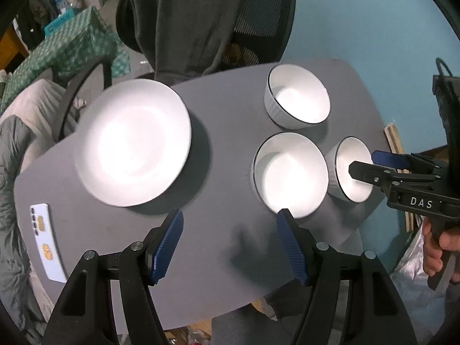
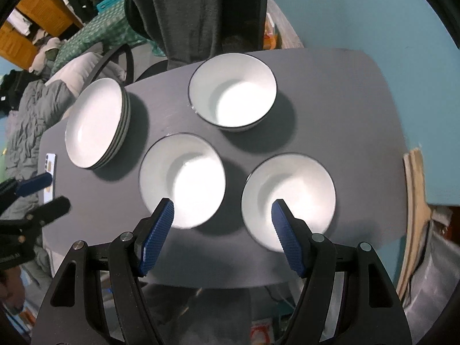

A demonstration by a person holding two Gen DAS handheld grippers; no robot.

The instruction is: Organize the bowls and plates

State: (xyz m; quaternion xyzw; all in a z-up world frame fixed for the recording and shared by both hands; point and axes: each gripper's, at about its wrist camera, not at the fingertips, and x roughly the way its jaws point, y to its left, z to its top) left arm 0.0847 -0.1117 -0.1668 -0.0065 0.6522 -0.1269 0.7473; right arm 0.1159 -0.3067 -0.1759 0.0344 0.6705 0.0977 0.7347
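A stack of white plates [image 1: 133, 141] [image 2: 96, 122] sits at the left of the grey table [image 1: 224, 244] [image 2: 339, 100]. Three white bowls with dark rims stand to the right: a far bowl [image 1: 297, 96] [image 2: 233, 92], a middle bowl [image 1: 290, 174] [image 2: 182, 179] and a right bowl [image 1: 352, 169] [image 2: 289, 201]. My left gripper [image 1: 230, 222] [image 2: 43, 191] is open and empty above the table's near edge, between plates and middle bowl. My right gripper [image 2: 222, 211] [image 1: 363, 162] is open and empty, hovering over the gap between the middle and right bowls.
A white phone [image 1: 47, 243] [image 2: 49, 176] lies at the table's left edge. An office chair draped with a dark garment [image 1: 198, 20] [image 2: 198, 14] stands behind the table. A blue wall is at the right, clutter and bedding at the left.
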